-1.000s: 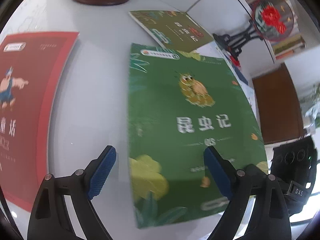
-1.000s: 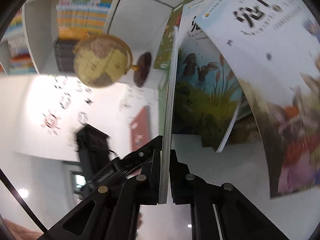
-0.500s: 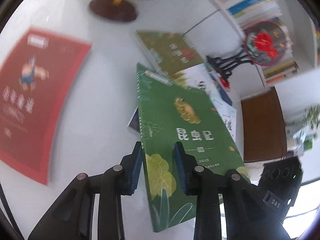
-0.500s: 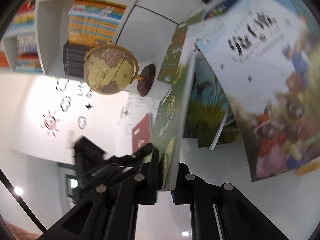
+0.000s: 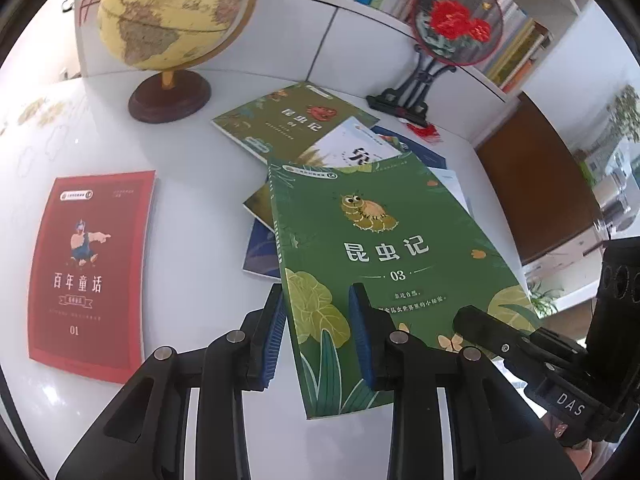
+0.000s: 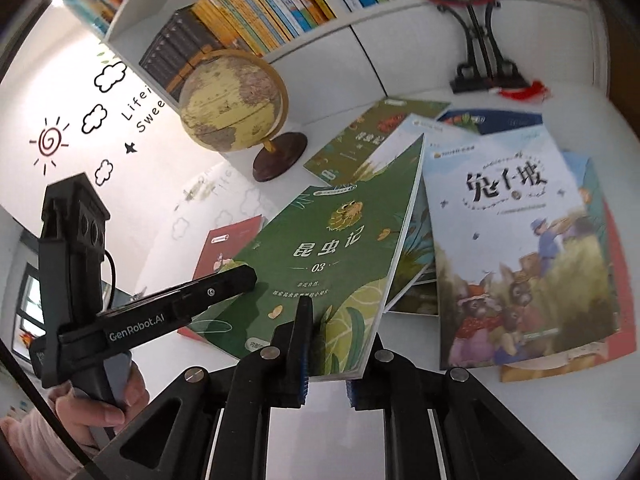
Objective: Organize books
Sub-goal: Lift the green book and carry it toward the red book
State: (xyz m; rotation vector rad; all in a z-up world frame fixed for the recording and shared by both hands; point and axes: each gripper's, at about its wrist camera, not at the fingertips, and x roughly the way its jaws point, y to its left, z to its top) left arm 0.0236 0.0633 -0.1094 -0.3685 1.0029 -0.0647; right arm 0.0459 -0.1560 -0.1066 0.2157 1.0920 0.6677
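A green book marked 03 is held up above the white table by both grippers. My left gripper is shut on its spine-side lower corner. My right gripper is shut on its lower edge, where the book tilts up to the right. A red book marked 01 lies flat at the left. A second green book lies further back. A pale book with rabbits lies on top of a loose pile of books at the right.
A globe on a dark wooden base stands at the back left. A round red-flower fan on a black stand stands at the back right. Shelves full of books run along the wall behind the table.
My left gripper closed from wide open onto the green book. Both grippers lifted the book off the table and leveled it out; the views pulled back and up.
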